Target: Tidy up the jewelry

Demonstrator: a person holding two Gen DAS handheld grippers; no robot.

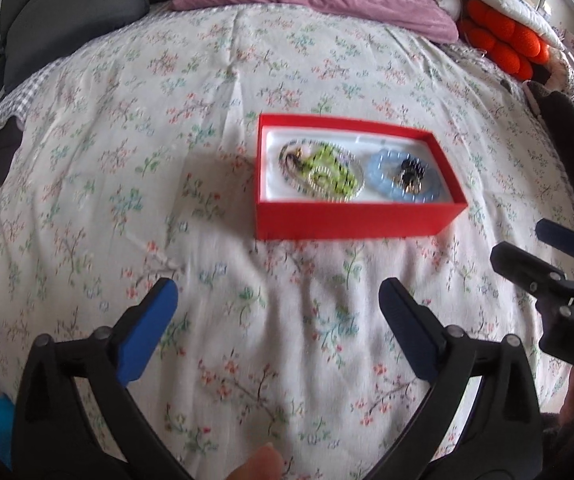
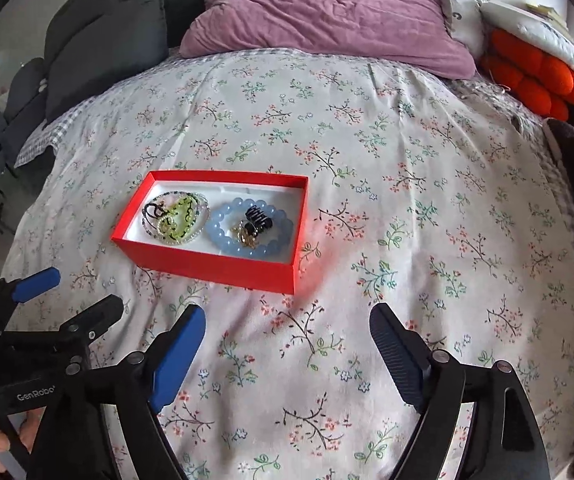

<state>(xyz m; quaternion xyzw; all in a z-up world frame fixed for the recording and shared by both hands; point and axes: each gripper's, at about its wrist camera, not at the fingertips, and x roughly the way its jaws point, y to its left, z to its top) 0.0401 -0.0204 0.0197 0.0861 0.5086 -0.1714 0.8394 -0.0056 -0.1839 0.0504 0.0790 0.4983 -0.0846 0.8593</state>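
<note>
A red box point(image 1: 351, 222) point(image 2: 215, 266) with a white lining sits on the floral bedspread. Inside lie a green and clear beaded necklace point(image 1: 327, 172) point(image 2: 177, 216), a blue bead bracelet point(image 1: 387, 184) point(image 2: 223, 236), and small black and gold pieces point(image 1: 409, 178) point(image 2: 253, 222) within the bracelet. My left gripper point(image 1: 279, 304) is open and empty, short of the box's near side. My right gripper point(image 2: 287, 324) is open and empty, just short of the box's near right corner. Each gripper shows in the other's view, the right one point(image 1: 527, 252) and the left one point(image 2: 83, 292).
The floral bedspread point(image 2: 407, 200) covers the bed. A purple pillow point(image 2: 327, 12) lies at the head. Dark grey cushions point(image 2: 95, 52) are at the far left. An orange knobbly cushion point(image 2: 535, 76) and white bedding are at the far right.
</note>
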